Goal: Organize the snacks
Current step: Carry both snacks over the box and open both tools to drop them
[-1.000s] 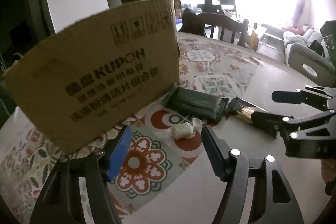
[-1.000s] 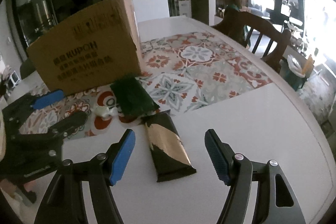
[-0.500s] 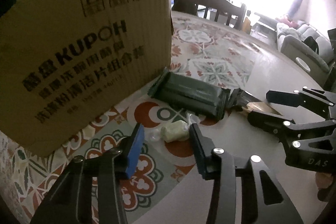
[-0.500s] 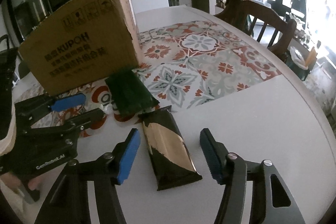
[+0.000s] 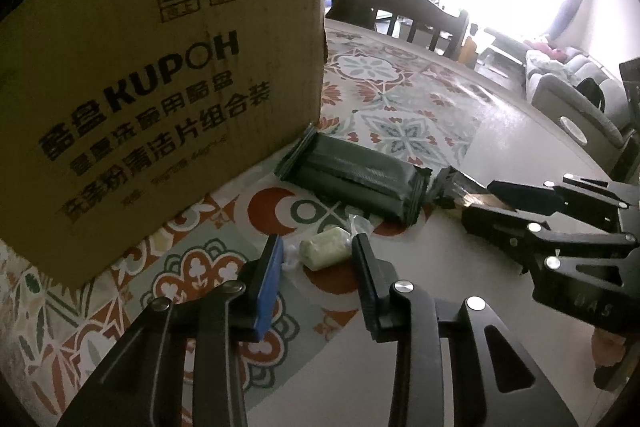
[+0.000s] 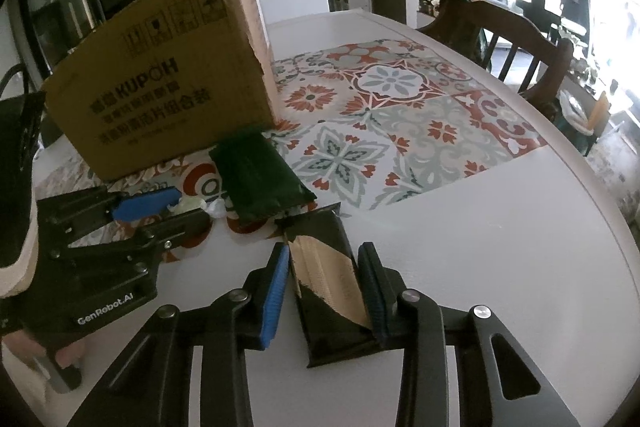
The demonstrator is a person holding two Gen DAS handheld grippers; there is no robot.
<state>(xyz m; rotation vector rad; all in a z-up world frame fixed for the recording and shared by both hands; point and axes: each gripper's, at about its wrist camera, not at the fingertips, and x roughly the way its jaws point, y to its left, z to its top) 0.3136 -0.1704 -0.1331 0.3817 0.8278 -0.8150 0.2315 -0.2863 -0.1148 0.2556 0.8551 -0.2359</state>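
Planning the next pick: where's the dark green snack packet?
In the right wrist view, the dark green packet lies centre-left on the patterned mat, against the cardboard box.

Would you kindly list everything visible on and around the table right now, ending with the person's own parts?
cardboard box: one, brown, standing on the patterned mat.
green packet: one, dark green, lying in front of the box.
black-and-gold packet: one, on the white table, between the right jaws.
pale candy: one, clear wrapper, between the left jaws.
patterned mat: one, red, grey, white.
table: one, white.
wooden chair: one, dark, behind the table.
left gripper: one, black, closing.
right gripper: one, black, closing.
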